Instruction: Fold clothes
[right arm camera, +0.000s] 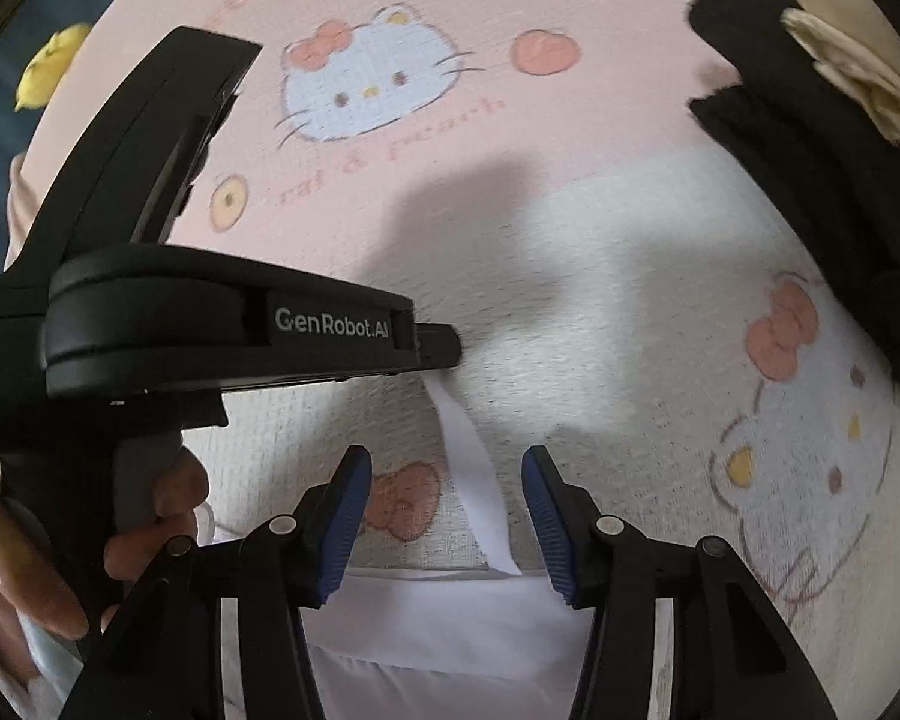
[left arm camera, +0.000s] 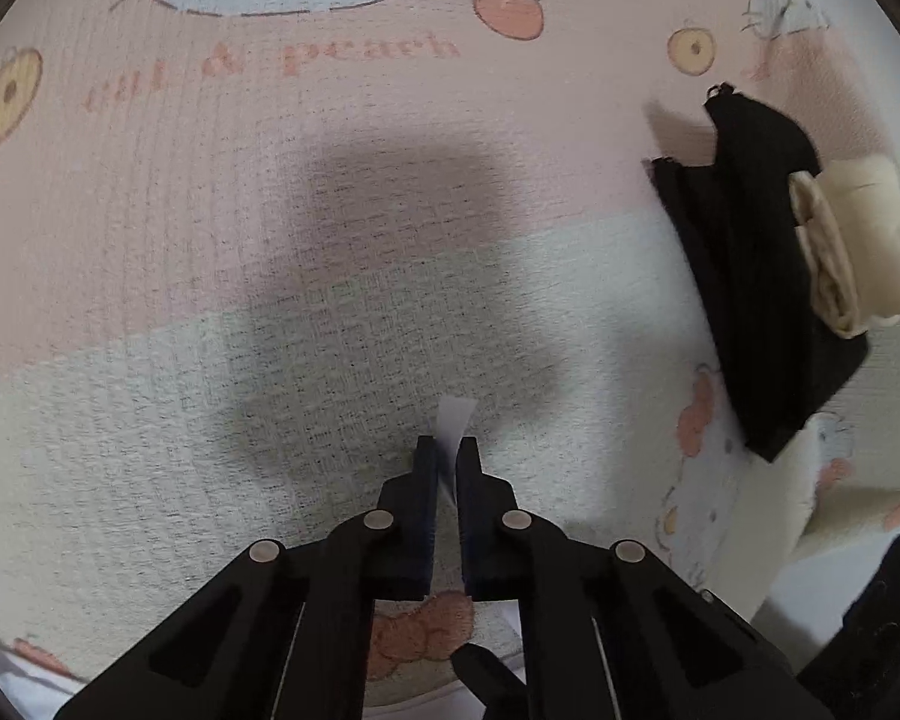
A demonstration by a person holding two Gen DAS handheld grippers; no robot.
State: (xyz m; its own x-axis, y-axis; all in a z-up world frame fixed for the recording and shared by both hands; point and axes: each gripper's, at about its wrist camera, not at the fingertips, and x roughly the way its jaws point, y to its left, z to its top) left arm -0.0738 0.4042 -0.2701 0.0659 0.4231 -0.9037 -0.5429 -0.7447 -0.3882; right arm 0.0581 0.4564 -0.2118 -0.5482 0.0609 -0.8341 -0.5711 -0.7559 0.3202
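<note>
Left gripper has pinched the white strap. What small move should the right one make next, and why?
Probably ease the right gripper forward and close on the white strap: its jaws stand open on either side, while the left gripper pinches the tip.

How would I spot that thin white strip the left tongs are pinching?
Start at the pink and cream cartoon-cat blanket. The left tongs are shut on the white strip, which runs back to white cloth at the near edge. It alone is narrow, plain and unprinted.
</note>
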